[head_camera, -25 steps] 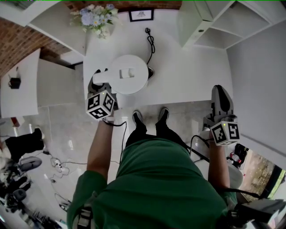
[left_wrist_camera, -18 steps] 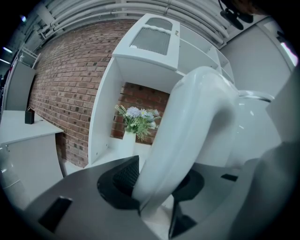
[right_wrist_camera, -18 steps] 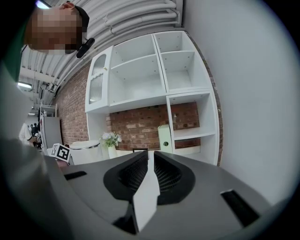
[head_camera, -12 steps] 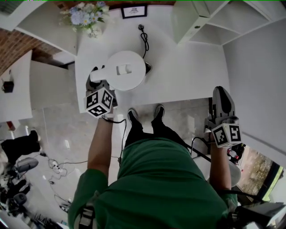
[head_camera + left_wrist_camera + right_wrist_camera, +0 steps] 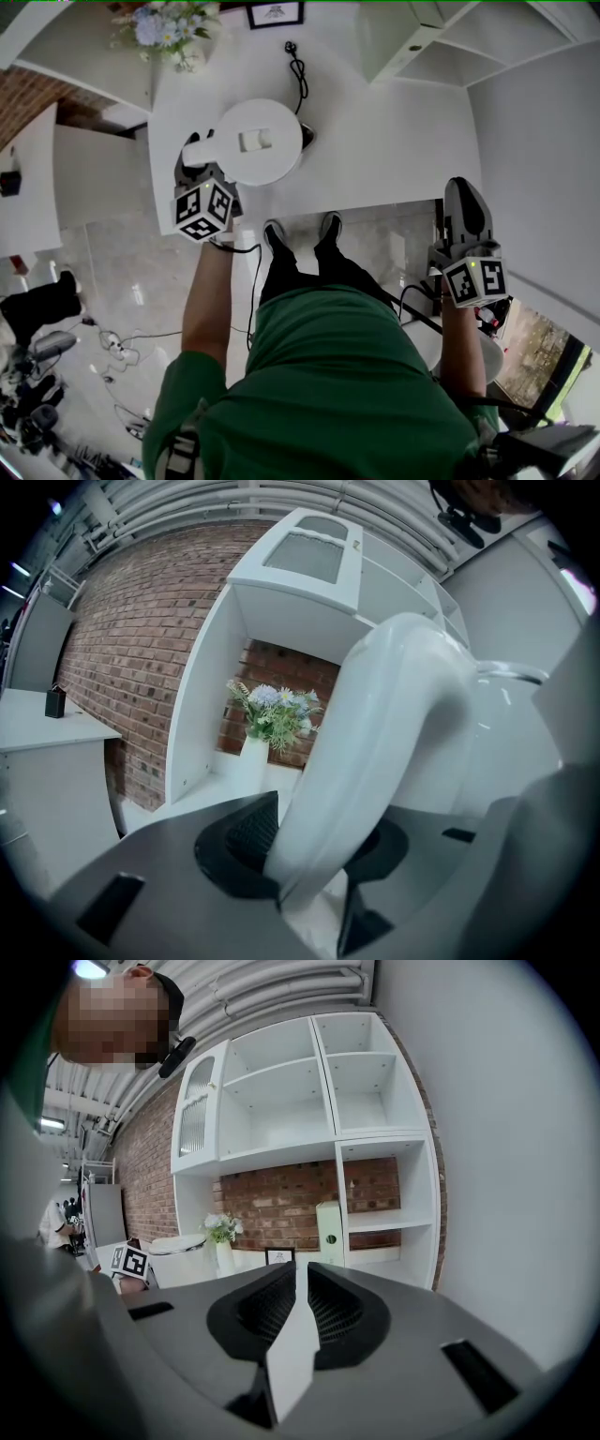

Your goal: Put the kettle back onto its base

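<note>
The white kettle is seen from above over the white table. Its dark base peeks out under the kettle's right side, with the black cord running to the back. Whether the kettle rests fully on the base I cannot tell. My left gripper is shut on the kettle's handle, which fills the gap between the pads. My right gripper hangs off the table's right front corner, jaws a thin slit apart with nothing in them. It sees the kettle far left.
A vase of flowers and a small picture frame stand at the table's back edge. White shelving rises at the back right. A white side counter stands at the left. The person's shoes are at the table's front edge.
The left gripper and the kettle have sunk slightly over the base, and the head view has drifted. The right gripper has stayed where it was.
</note>
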